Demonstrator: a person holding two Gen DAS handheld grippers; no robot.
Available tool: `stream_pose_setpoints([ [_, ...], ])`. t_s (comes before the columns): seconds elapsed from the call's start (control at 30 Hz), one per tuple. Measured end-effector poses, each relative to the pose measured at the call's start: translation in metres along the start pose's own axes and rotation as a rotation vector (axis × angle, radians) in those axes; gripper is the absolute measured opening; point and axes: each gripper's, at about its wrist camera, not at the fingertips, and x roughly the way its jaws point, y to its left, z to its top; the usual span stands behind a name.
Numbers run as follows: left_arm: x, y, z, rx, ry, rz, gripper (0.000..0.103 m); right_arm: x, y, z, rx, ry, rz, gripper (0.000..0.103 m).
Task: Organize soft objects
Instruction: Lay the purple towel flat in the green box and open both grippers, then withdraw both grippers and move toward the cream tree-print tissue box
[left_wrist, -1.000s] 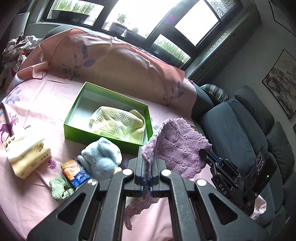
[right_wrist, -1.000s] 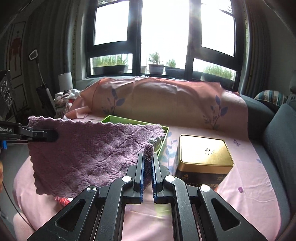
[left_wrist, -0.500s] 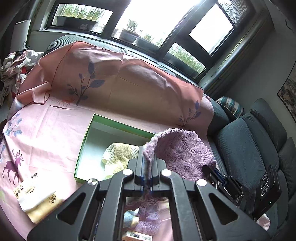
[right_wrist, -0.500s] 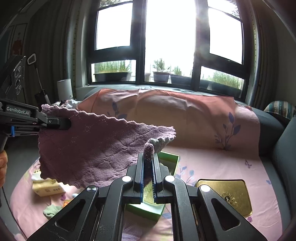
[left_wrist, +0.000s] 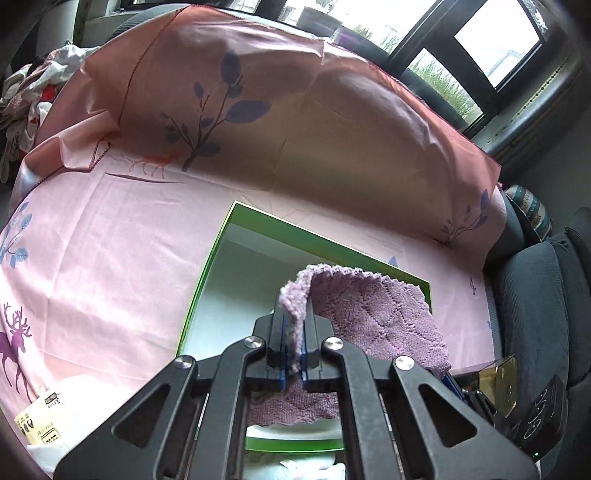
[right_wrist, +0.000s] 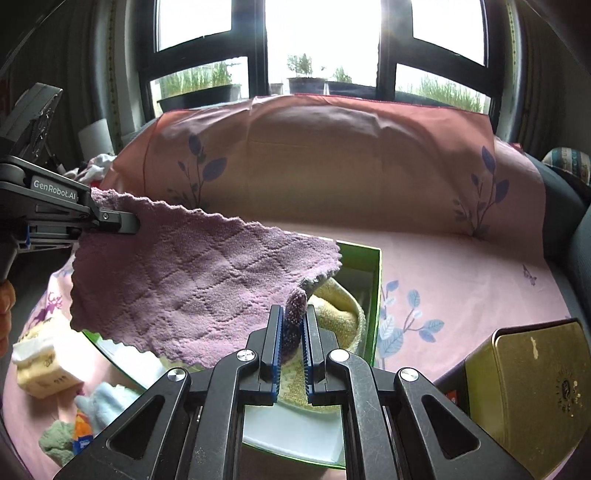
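A purple knitted cloth (left_wrist: 373, 317) (right_wrist: 192, 280) hangs stretched between both grippers above the green box (left_wrist: 207, 280) (right_wrist: 375, 295). My left gripper (left_wrist: 293, 332) pinches one corner; its jaws are opening slightly, with the cloth still pressed between the pads. The same gripper shows at the left of the right wrist view (right_wrist: 110, 221). My right gripper (right_wrist: 293, 325) is shut on the opposite corner, and its tip peeks in at the right of the left wrist view (left_wrist: 448, 380). A yellow towel (right_wrist: 340, 314) lies inside the box under the cloth.
A gold tin (right_wrist: 532, 387) stands right of the box on the pink sheet. A tissue pack (right_wrist: 40, 369), a pale blue sock (right_wrist: 107, 402), a snack packet (right_wrist: 81, 428) and a green sock (right_wrist: 55, 439) lie to the left. Grey sofa cushions (left_wrist: 535, 295) border the right.
Both grippers carried the stretched purple cloth forward and down, from beside the box to over it. The box now fills the lower middle of both views.
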Motion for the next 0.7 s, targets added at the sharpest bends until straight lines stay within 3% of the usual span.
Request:
stream_pose_setpoints([
  [0.07, 0.01, 0.006, 0.002, -0.027, 0.015, 0.031, 0.025, 0.006, -0.003, -0.004, 0.002, 0.031, -0.017, 0.007],
  [0.1, 0.013, 0.008, 0.001, -0.033, 0.022, 0.037, 0.047, 0.007, -0.004, -0.006, 0.001, 0.046, -0.03, 0.008],
  [0.13, 0.013, 0.01, 0.0, -0.035, 0.02, 0.045, 0.069, 0.007, -0.005, -0.008, 0.002, 0.055, -0.039, 0.016],
  [0.17, 0.012, 0.01, -0.001, -0.027, 0.013, 0.049, 0.074, 0.007, -0.007, -0.01, 0.007, 0.06, -0.041, 0.022],
  [0.23, 0.005, 0.01, -0.004, -0.01, 0.0, 0.052, 0.075, 0.003, -0.011, -0.014, 0.026, 0.065, -0.031, 0.056],
  [0.37, -0.015, 0.007, -0.01, 0.036, -0.029, 0.054, 0.078, -0.01, -0.008, -0.02, 0.026, 0.057, -0.006, 0.058],
  [0.53, -0.048, -0.003, -0.033, 0.113, -0.075, 0.037, 0.095, -0.036, 0.009, -0.026, -0.023, 0.036, 0.022, 0.06],
  [0.7, -0.076, -0.008, -0.063, 0.186, -0.107, 0.069, 0.102, -0.061, 0.026, -0.027, -0.037, 0.018, 0.059, 0.06],
])
